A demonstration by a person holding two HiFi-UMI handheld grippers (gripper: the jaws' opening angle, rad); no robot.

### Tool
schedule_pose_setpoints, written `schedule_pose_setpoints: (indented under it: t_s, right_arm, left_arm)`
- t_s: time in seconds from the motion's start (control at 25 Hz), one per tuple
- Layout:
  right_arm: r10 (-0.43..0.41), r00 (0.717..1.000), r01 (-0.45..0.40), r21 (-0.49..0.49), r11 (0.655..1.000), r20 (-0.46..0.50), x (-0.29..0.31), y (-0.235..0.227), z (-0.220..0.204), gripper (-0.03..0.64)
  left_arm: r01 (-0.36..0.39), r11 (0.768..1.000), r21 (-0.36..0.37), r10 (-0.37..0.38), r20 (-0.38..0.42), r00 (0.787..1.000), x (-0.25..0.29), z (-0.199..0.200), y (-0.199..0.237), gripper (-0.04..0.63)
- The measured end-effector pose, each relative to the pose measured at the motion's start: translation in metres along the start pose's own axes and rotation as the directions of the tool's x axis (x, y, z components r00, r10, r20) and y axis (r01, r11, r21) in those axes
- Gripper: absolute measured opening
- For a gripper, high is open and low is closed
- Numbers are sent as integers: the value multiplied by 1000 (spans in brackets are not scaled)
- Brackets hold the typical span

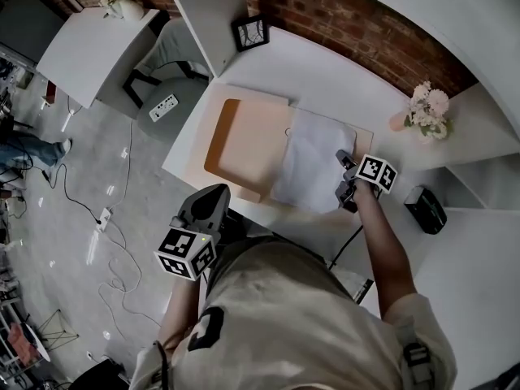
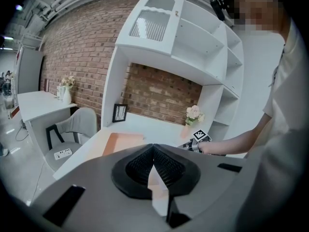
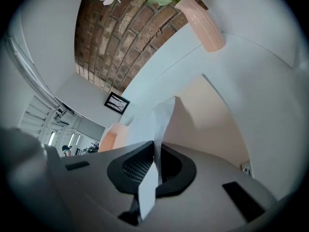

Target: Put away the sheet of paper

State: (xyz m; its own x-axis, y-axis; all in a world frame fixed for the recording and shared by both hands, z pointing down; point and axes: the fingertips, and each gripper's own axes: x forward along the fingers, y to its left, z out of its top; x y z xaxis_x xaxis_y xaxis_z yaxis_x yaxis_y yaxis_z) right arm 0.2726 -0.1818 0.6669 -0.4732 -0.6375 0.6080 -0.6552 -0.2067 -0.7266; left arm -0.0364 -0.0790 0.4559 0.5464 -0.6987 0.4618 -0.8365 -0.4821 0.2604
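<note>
A white sheet of paper [image 1: 311, 165] lies on the pale peach desk mat [image 1: 363, 139], its right edge lifted. My right gripper [image 1: 345, 184] is shut on that edge; in the right gripper view the paper [image 3: 157, 122] runs up between the jaws of that gripper [image 3: 155, 151]. A darker orange folder [image 1: 244, 140] lies flat on the mat just left of the sheet. My left gripper [image 1: 214, 197] hangs off the desk's front edge, below the folder, shut and holding nothing. In its own view the left gripper [image 2: 153, 152] faces the desk, with the folder [image 2: 123, 141] beyond.
A pink vase of flowers [image 1: 422, 112] stands at the desk's back right, a framed picture [image 1: 250, 32] at the back, a black device [image 1: 426, 210] on the right. Left of the desk are a grey chair [image 1: 175, 47], a power strip [image 1: 162, 106] and cables on the floor.
</note>
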Motion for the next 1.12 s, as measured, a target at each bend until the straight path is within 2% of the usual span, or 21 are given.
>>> schedule_pose_setpoints:
  t_s: [0.24,0.64,1.12]
  right_arm:
    - [-63,998,63,-13,998,10,0,-3,1,28]
    - [-104,994,105,-41,994,30,1,6,3,28]
    - [-63,998,63,-54,997,-8,10,29,-8,28]
  left_arm:
    - [6,1000,-24,-6,-3,1000,-4,1,31,17]
    - [43,997,-59,-43,2,999,-3,0,59,17]
    - [39,997,-71,-36,38,999,-5,8,72,17]
